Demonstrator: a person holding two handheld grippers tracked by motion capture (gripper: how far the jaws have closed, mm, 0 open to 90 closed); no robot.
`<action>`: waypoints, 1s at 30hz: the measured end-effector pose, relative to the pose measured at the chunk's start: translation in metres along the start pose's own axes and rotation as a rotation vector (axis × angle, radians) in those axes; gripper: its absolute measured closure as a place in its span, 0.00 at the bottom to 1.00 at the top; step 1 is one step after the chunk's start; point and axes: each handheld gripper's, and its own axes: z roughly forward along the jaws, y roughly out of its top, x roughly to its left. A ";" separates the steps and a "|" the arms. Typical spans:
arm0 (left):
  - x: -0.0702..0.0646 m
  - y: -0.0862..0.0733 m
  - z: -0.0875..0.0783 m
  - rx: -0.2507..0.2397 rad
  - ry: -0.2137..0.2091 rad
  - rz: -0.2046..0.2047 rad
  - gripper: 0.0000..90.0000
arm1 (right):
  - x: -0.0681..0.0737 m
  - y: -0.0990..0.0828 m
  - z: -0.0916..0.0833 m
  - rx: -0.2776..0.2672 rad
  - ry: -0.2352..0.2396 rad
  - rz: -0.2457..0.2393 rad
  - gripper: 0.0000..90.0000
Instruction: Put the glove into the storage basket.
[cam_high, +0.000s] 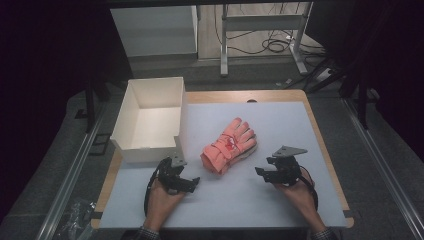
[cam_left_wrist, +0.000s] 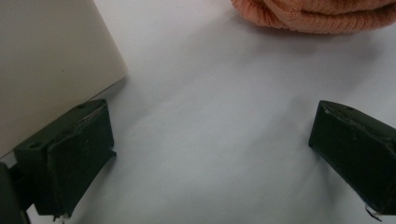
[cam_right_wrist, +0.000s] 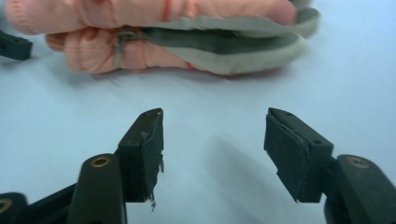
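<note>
High view: both grippers' fingers released; gloves (cam_high: 229, 146) between them, white box (cam_high: 131, 107) beside left.

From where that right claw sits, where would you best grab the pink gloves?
Probably the cuff end of the pink gloves, which faces the person and is the bundle's thickest, bunched part. The right claw is open beside it on the white mat, so it could come in level from the right and pinch both cuffs together.

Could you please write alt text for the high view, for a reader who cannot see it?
Pink gloves lie stacked on a white table mat, between the open left gripper and open right gripper. An empty white box stands behind the left gripper.
</note>
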 end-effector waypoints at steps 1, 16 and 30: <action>0.000 0.000 0.000 0.000 0.000 0.000 0.00 | -0.002 -0.001 -0.002 0.001 -0.006 0.007 0.40; 0.000 0.000 0.000 0.000 0.000 0.000 0.00 | -0.028 -0.028 -0.017 0.006 -0.087 0.046 0.31; 0.000 0.000 0.000 0.002 -0.003 -0.002 0.00 | -0.031 -0.041 -0.009 0.045 -0.118 -0.009 0.15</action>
